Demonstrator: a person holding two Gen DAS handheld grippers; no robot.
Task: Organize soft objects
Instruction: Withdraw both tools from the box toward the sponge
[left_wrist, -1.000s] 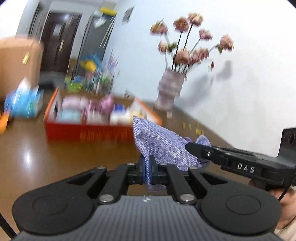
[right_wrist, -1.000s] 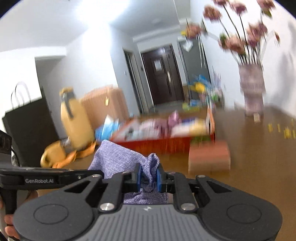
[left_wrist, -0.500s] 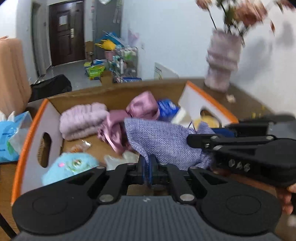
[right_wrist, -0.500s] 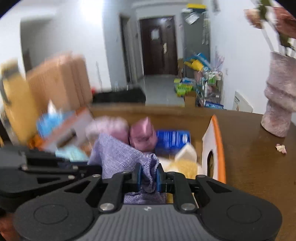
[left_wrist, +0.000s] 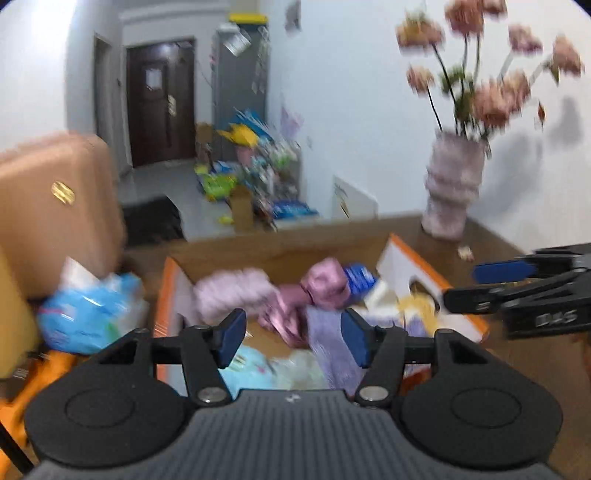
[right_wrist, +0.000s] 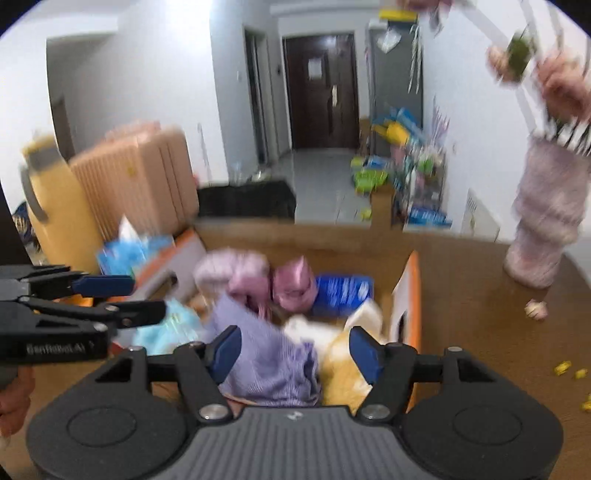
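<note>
Both grippers let go of the lavender cloth pouch over the orange-edged box.
Left gripper (left_wrist: 293, 341) and right gripper (right_wrist: 295, 349), each clamped on the lavender cloth pouch (right_wrist: 264, 360) a second ago, now have jaws opening, pads off the fabric; pouch is blurred, lying in the orange-edged cardboard box (right_wrist: 413, 295) beside the pink satin pouches (right_wrist: 293, 284). Table-level view replaced by one down into the box.

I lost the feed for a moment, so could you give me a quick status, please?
Both tools, left and right, opening. Purple cloth loose between them, dropping into orange box. Nothing blocking.
</note>
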